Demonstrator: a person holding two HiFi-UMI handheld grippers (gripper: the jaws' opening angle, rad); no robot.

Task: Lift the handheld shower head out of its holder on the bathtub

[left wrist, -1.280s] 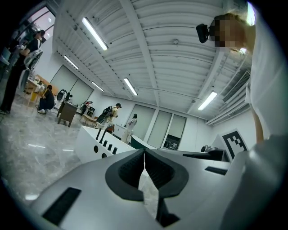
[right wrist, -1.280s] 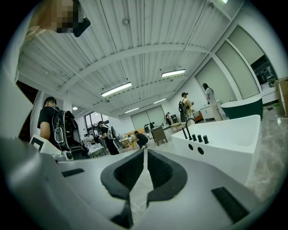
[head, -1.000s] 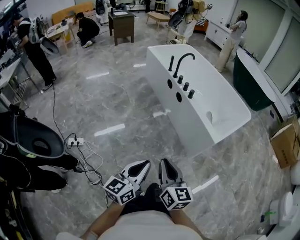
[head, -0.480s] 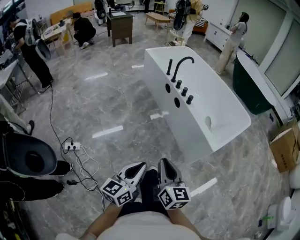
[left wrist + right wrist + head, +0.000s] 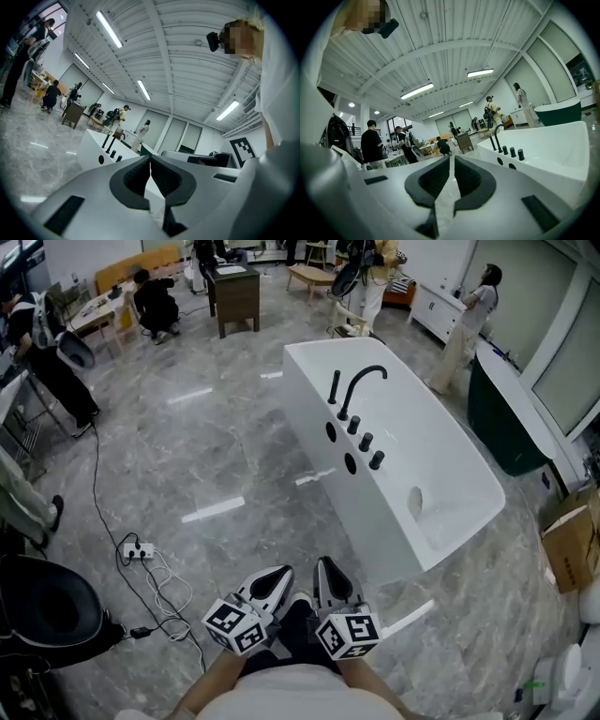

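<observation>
The white bathtub (image 5: 450,460) stands ahead on the grey marble floor, a few steps away. On its near rim the black handheld shower head (image 5: 335,387) stands upright in its holder, beside a curved black faucet (image 5: 361,381) and a row of black knobs (image 5: 365,440). My left gripper (image 5: 281,571) and right gripper (image 5: 325,564) are side by side low in the head view, close to my body, far from the tub. Both are shut and empty. The tub (image 5: 89,150) shows left of the left gripper (image 5: 150,161), and the tub (image 5: 553,150) right of the right gripper (image 5: 451,159).
A power strip with white cables (image 5: 141,550) lies on the floor at left, near a black round seat (image 5: 47,610). A dark green tub (image 5: 506,418) and a cardboard box (image 5: 572,545) are at right. A brown cabinet (image 5: 234,296) and several people are at the back.
The whole view has advanced toward the bathtub, which now sits nearer and lower in the head view. The cables and black seat slid back at left. Both grippers stay shut, side by side.
</observation>
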